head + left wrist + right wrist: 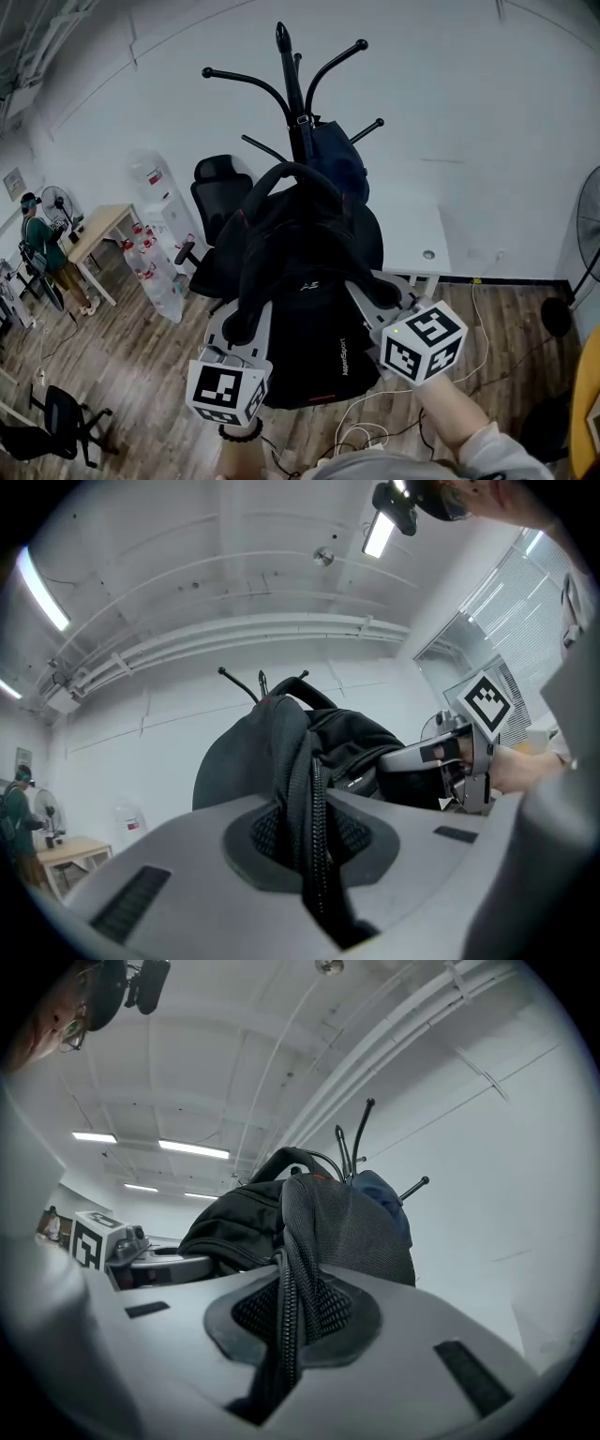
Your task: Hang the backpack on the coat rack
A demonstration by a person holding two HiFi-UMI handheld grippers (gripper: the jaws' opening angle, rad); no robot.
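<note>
I hold a black backpack up in front of the black coat rack, whose hooks spread above it. A dark blue bag hangs on the rack behind the backpack. My left gripper is shut on the backpack's left shoulder strap. The right gripper is shut on the right strap. In the left gripper view the backpack bulges ahead with the rack's hooks just above it. The right gripper view shows the backpack, the rack and the blue bag.
A black office chair stands left of the rack, with a water dispenser and bottles beside it. A wooden table and a person are at far left. A white desk is right of the rack. Cables lie on the floor.
</note>
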